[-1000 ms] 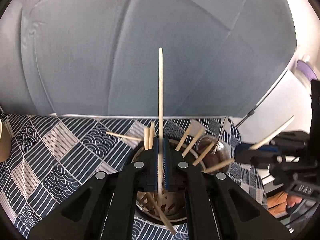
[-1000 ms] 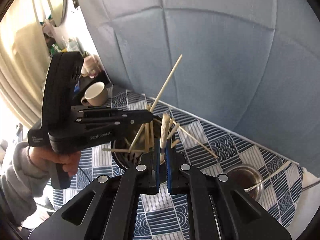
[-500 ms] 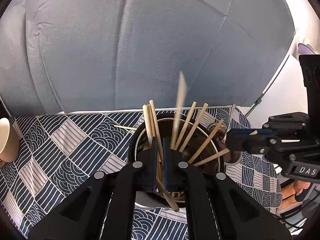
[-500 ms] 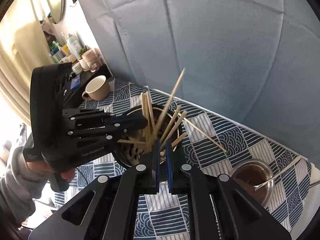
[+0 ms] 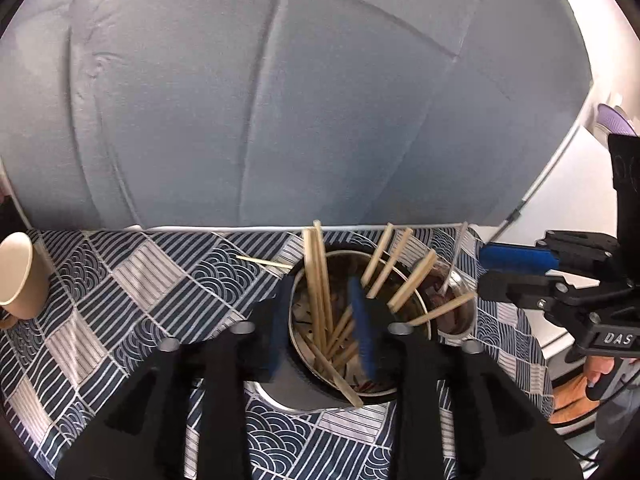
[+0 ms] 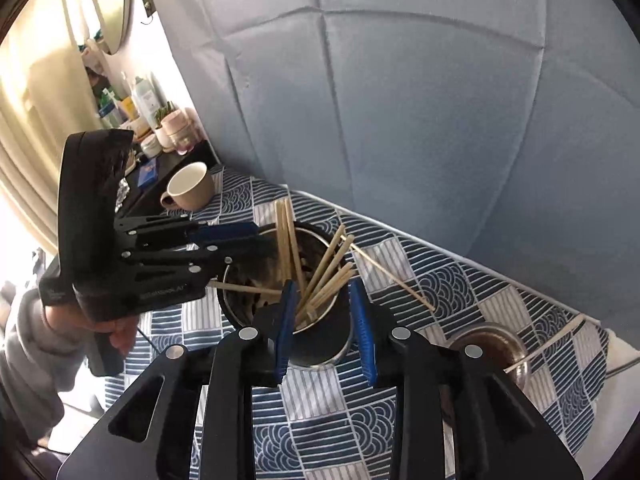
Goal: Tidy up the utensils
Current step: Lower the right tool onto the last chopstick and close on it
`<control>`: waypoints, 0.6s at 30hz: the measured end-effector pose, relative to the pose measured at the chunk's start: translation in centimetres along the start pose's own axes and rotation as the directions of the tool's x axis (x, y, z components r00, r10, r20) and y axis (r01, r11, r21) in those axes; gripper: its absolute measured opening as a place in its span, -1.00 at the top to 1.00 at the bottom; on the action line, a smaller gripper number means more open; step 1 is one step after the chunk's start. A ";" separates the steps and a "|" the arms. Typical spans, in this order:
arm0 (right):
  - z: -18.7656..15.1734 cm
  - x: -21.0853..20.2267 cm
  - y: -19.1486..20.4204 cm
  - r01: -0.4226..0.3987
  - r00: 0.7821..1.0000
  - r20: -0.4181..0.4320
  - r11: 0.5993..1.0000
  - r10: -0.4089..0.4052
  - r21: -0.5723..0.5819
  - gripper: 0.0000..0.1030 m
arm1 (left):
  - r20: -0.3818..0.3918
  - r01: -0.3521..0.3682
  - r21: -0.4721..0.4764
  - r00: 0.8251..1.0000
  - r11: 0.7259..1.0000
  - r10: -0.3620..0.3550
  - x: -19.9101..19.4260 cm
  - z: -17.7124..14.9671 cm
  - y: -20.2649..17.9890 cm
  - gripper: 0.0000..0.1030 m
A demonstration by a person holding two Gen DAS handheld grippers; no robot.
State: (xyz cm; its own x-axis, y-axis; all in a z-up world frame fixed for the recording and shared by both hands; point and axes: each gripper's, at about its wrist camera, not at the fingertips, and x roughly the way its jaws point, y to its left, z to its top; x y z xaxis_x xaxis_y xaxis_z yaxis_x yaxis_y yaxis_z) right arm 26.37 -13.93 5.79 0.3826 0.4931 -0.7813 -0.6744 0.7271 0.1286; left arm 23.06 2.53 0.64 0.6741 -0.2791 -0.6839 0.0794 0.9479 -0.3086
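Both grippers hover over the metal pot point(image 5: 400, 390) on the patterned bench cloth point(image 5: 132, 288); left gripper point(image 5: 322, 326) and right gripper point(image 6: 326, 326) have just been opening, jaws now spread, nothing pinched. Wooden chopsticks point(image 6: 322, 276) stand fanned inside the pot. One loose chopstick point(image 6: 394, 278) lies on the cloth just right of it, with a cup point(image 6: 190, 186) far left.

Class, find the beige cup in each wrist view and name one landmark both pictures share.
Left wrist view: the beige cup sits at the far left edge, on the patterned cloth.
Right wrist view: the cup is upper left of centre, behind the left tongs.
Shared landmark: the metal pot holding the chopsticks.
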 end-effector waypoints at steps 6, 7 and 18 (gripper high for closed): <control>0.0 -1.1 -0.9 0.009 1.000 0.024 0.999 -0.008 -0.033 0.16 | 0.020 -0.038 -0.009 0.999 0.999 0.039 -1.1 0.6 0.3 -0.32; 0.0 -1.2 -1.2 0.021 0.999 0.025 0.999 -0.020 -0.046 0.08 | 0.020 -0.057 -0.016 0.998 0.998 0.058 -1.3 0.6 0.5 -0.38; -1.5 3.0 -5.8 0.074 0.991 -0.097 0.985 -0.090 -0.157 -0.11 | -0.018 -0.169 -0.119 0.986 0.978 0.169 -2.6 -0.7 5.1 -0.66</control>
State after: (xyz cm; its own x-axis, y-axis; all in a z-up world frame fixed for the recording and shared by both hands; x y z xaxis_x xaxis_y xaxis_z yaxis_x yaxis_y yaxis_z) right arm 30.47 -17.34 1.83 0.3786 0.3770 -0.8453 -0.7353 0.6772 -0.0272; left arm 21.15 8.00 0.35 0.6643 -0.1181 -0.7380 -0.1243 0.9562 -0.2649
